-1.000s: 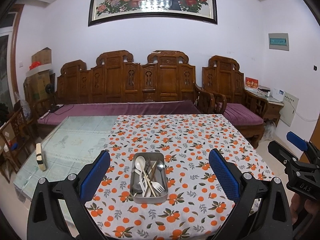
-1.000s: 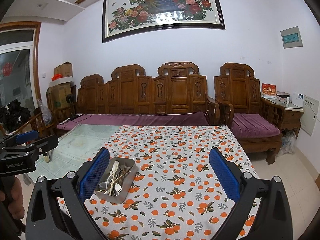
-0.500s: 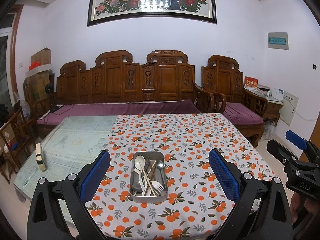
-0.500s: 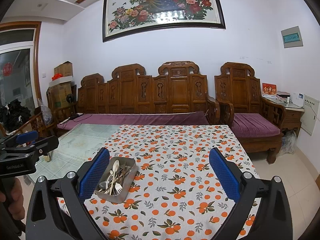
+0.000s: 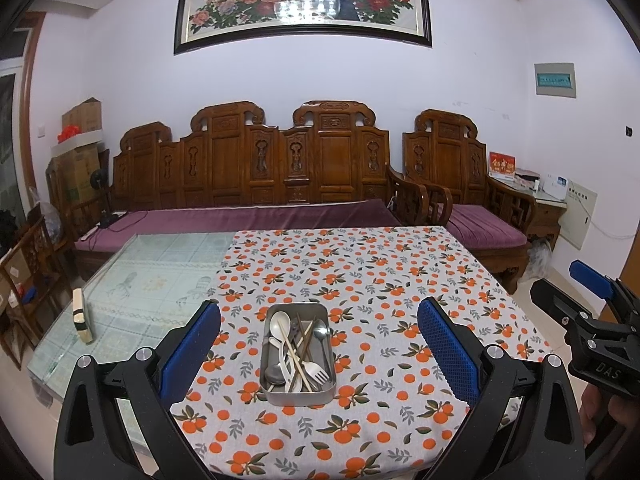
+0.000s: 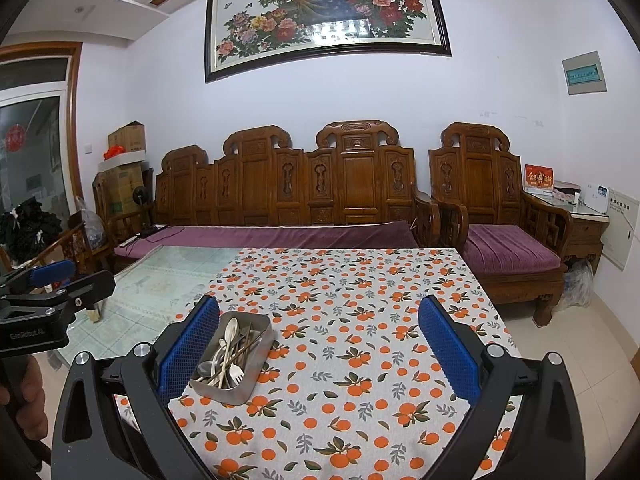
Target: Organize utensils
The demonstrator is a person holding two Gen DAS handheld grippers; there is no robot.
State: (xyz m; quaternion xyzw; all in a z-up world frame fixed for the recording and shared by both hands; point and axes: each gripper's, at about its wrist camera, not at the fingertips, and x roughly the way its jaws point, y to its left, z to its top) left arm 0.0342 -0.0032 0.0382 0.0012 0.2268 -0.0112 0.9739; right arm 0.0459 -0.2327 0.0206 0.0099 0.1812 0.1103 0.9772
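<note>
A rectangular metal tray (image 5: 297, 394) sits on the orange-print tablecloth (image 5: 360, 272) near the table's front. It holds a mixed pile of utensils (image 5: 298, 350): white spoons, a white fork, metal spoons and chopsticks. My left gripper (image 5: 319, 346) is open and empty, held above and in front of the tray. My right gripper (image 6: 319, 346) is open and empty, to the right of the tray (image 6: 236, 390), whose near left corner sits behind its left finger. Each gripper shows at the edge of the other's view.
The left part of the table is bare glass (image 5: 152, 280) with a small block (image 5: 82, 316) near its left edge. A carved wooden sofa (image 5: 256, 184) and armchair (image 5: 468, 208) with purple cushions stand behind the table.
</note>
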